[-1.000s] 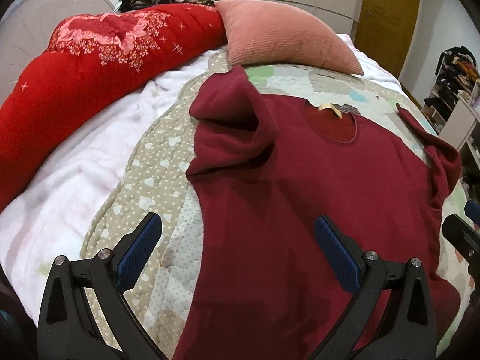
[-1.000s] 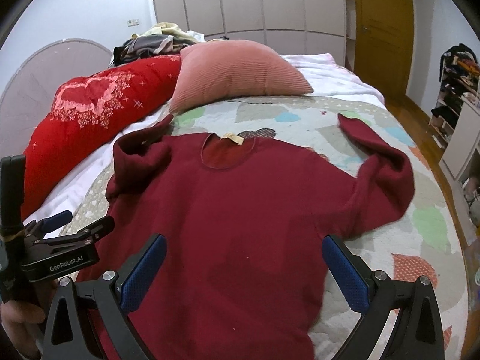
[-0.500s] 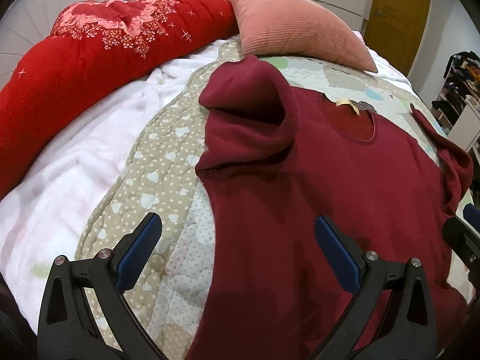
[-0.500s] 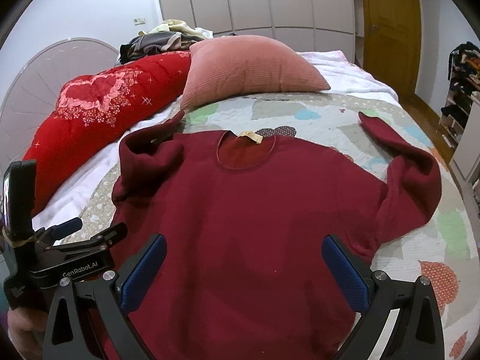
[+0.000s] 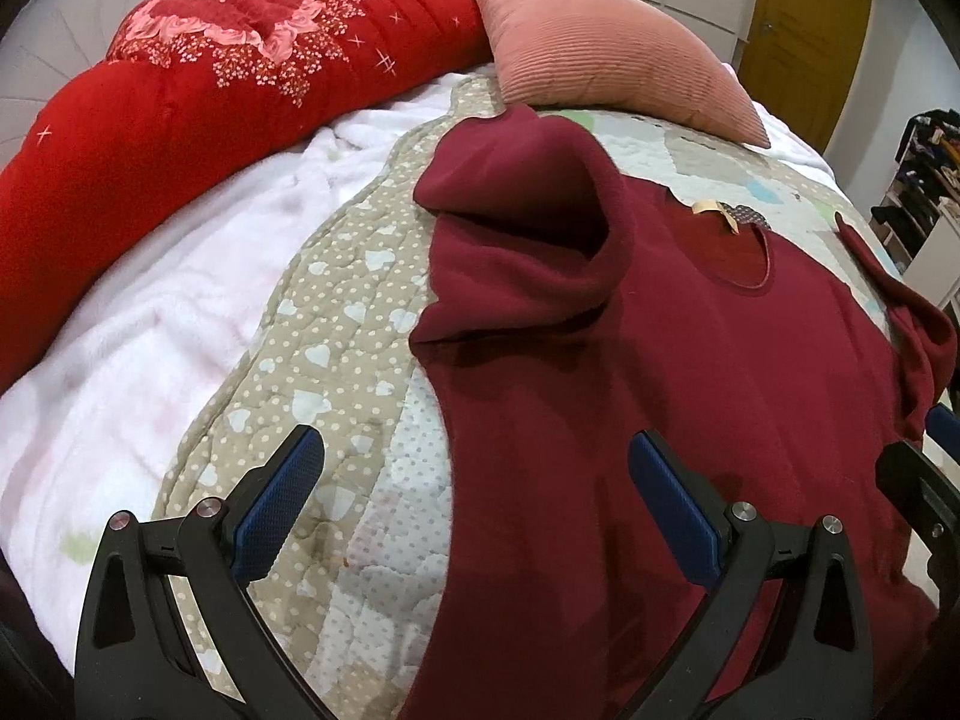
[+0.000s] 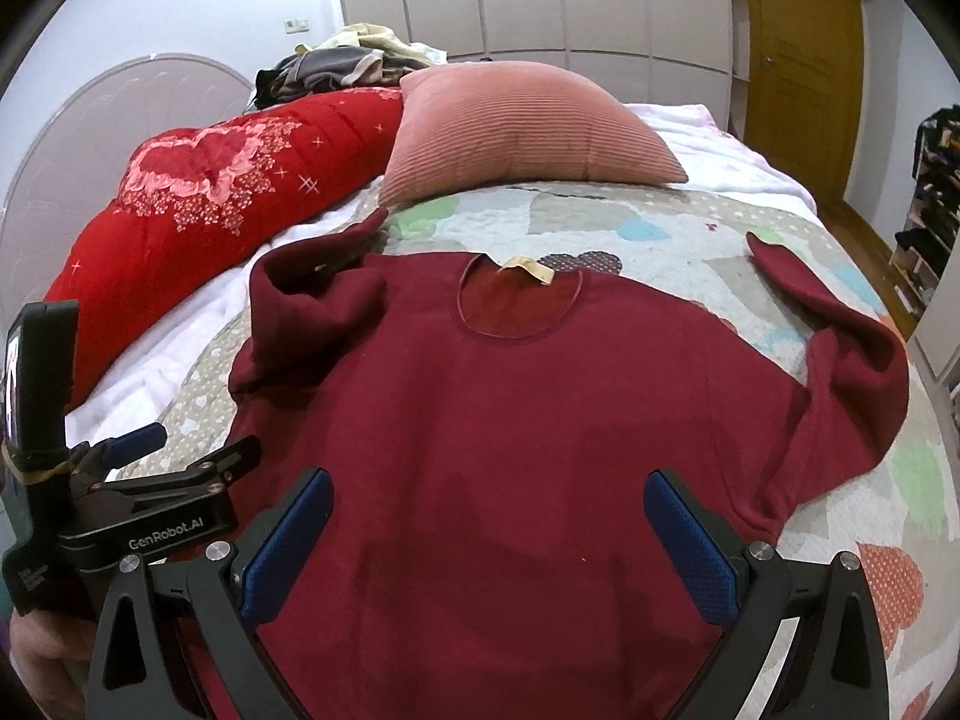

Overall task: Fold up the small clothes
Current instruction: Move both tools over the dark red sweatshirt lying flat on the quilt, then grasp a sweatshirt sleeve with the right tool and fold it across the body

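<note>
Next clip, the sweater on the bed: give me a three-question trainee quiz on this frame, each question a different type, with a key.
1. True or false: the left gripper is shut on the maroon sweater.
2. Multiple choice: What lies just beyond the sweater's neckline? A) a laptop B) the pink ribbed pillow C) a shoe box
3. Fill in: the sweater lies on the patchwork ___.

Key:
1. False; both it and the right gripper are open, holding nothing.
2. B
3. quilt
</note>
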A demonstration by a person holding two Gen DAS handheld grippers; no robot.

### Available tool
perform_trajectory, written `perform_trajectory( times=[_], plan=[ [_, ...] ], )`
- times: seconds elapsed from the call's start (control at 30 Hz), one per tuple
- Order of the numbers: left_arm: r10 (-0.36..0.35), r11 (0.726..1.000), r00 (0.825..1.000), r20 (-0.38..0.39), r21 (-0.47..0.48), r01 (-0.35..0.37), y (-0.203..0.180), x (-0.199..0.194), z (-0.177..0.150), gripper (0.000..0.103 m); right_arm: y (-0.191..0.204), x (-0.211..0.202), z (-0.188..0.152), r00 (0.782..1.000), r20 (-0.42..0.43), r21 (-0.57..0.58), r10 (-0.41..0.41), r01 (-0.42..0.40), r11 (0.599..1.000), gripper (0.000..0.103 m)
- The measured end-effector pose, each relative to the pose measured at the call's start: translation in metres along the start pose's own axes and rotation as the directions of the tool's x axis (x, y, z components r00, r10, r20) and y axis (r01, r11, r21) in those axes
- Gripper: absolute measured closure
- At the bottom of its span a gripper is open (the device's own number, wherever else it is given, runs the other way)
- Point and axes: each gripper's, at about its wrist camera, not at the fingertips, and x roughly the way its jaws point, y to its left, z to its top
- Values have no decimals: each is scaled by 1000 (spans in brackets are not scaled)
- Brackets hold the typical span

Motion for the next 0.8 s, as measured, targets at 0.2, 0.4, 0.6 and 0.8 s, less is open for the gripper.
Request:
perform_trajectory(
  times=[0.2, 0.4, 0.6, 0.8],
  plan=[
    [2, 1000, 1000, 0, -7, -2, 4, 1, 2, 1, 6, 4, 2, 1000, -4, -5, 7, -7, 1000, 0],
    [6, 1000, 1000, -6, -3, -6, 4, 3, 1, 1, 9, 9, 2, 1000, -17, -11, 7, -8, 1000, 0],
    [7, 1000, 1000, -3, 0, -7, 3, 4, 0, 1, 7, 12, 0, 1000, -26, -6, 6, -6, 1000, 0],
    [11, 1000, 1000, -10, -13, -11, 7, 7, 0, 1, 8, 14, 4, 1000, -28, -8, 10, -10, 1000, 0]
  ],
)
